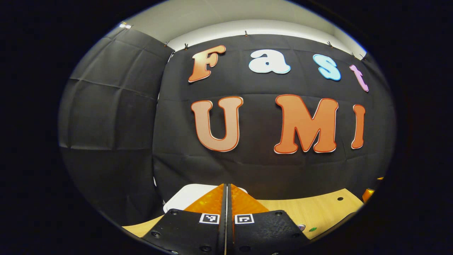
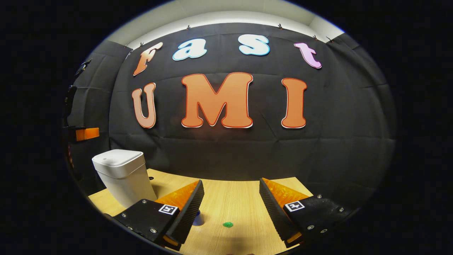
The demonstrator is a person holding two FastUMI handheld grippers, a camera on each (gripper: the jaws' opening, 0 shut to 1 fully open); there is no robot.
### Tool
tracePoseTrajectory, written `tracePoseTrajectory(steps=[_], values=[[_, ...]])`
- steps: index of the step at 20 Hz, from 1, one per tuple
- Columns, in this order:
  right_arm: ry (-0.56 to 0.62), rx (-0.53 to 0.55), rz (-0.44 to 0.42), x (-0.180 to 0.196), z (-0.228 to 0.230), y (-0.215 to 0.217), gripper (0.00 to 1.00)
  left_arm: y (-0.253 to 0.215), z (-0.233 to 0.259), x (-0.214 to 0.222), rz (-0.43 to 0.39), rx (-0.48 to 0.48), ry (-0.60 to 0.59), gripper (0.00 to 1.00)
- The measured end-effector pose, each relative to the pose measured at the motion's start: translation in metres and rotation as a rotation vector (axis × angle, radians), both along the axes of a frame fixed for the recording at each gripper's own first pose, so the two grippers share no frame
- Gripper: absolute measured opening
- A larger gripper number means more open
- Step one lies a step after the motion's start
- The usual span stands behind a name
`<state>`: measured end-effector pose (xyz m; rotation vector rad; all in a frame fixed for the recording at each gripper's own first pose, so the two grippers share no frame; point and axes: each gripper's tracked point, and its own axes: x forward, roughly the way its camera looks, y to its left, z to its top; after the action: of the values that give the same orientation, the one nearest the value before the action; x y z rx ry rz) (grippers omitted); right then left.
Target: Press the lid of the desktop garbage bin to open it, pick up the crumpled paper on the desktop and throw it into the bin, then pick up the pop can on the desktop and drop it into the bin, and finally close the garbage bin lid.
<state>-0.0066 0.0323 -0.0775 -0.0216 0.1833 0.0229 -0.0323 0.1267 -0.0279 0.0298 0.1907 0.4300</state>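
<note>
The left gripper [image 1: 226,193] was seen at six o'clock in the left gripper view with its fingers pressed together and nothing held between them; just behind the tips, toward seven o'clock, a white corner of the garbage bin [image 1: 184,199] was seen, its lid apparently down; whether the tips were touching the lid could not be told. In the right gripper view the right gripper [image 2: 231,193] was held with its fingers spread wide and empty above the wooden desktop [image 2: 233,205]; the bin [image 2: 122,173] stood at about eight o'clock with its lid [image 2: 118,157] shut; a small green speck [image 2: 228,224] lay on the desktop at six o'clock between the fingers, and a bluish rounded object [image 2: 198,219] was half hidden behind the left-hand finger; it could not be identified. The crumpled paper and the pop can could not be made out with any certainty. It was judged that the lid press was the step in hand; a press placed off the lid's centre might fail to release it, or the light bin might be tipped or shoved toward the black cloth wall [image 2: 226,148]; with the lid still down, anything dropped would be bounced off it; the wide-open right fingers, held low, might also knock the hidden object away.
</note>
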Motion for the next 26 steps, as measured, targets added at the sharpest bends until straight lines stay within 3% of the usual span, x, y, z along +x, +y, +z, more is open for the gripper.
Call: tracePoseTrajectory(steps=[13, 18, 22, 24, 26], values=[[0.016, -0.002, -0.028, 0.003, -0.007, -0.008, 0.93, -0.011, -0.054, -0.032, 0.051, -0.237, 0.243, 0.00], [0.031, -0.005, -0.032, 0.002, -0.012, -0.008, 0.93, -0.009, -0.054, -0.031, 0.020, -0.218, 0.259, 0.00], [0.041, -0.005, -0.023, -0.001, -0.016, -0.005, 0.94, -0.015, -0.056, -0.034, 0.030, -0.273, 0.282, 0.00], [0.046, 0.000, -0.016, -0.003, -0.015, -0.003, 0.94, -0.016, -0.051, -0.032, 0.018, -0.244, 0.259, 0.00], [0.040, -0.006, -0.014, -0.003, -0.014, -0.004, 0.93, -0.001, -0.049, -0.032, 0.064, -0.173, 0.243, 0.00]])
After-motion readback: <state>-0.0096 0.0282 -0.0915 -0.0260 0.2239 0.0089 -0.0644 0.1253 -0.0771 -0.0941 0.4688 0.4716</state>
